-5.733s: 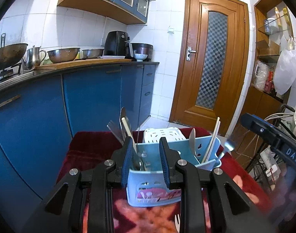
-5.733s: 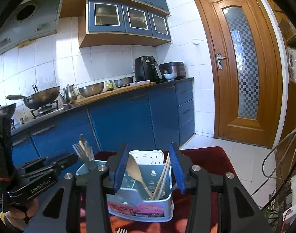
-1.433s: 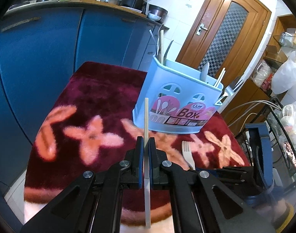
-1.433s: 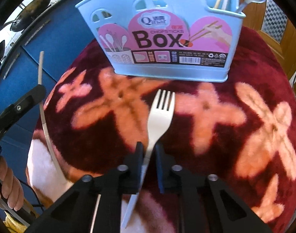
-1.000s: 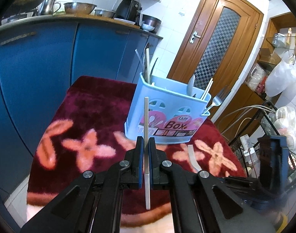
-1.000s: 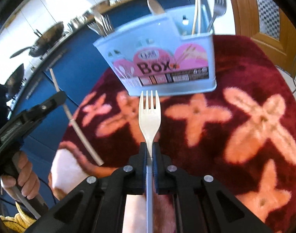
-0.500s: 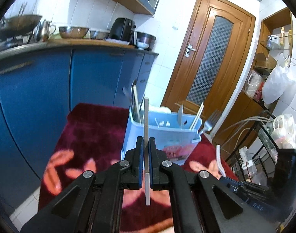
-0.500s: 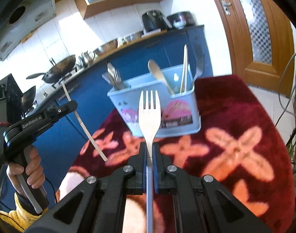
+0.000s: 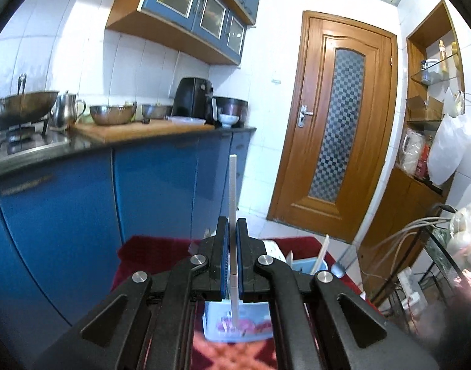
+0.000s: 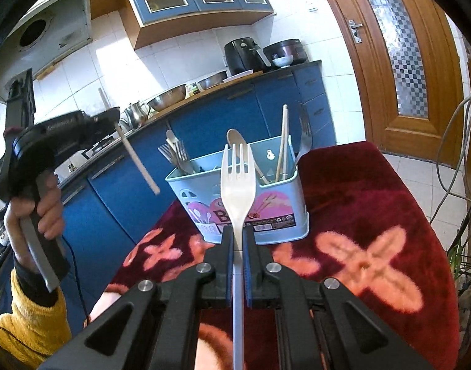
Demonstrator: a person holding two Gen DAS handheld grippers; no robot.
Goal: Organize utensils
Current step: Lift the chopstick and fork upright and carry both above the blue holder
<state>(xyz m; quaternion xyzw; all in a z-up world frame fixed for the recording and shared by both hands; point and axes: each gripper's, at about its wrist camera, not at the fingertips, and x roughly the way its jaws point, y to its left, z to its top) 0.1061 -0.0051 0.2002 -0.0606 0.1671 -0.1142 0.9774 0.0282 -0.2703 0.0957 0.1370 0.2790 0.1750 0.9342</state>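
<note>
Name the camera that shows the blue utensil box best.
Right wrist view: the blue utensil box stands whole on the red cloth, label and utensils visible behind the white fork held in the right tool. The left wrist view shows only blurred parts of it beneath the left tool.

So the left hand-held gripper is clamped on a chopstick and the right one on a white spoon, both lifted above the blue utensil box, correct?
Not quite. The right hand-held gripper is clamped on a white fork, not a spoon; its tines show clearly in the right wrist view. The rest holds: the left hand-held gripper grips a chopstick, and both utensils are lifted above the blue utensil box.
</note>
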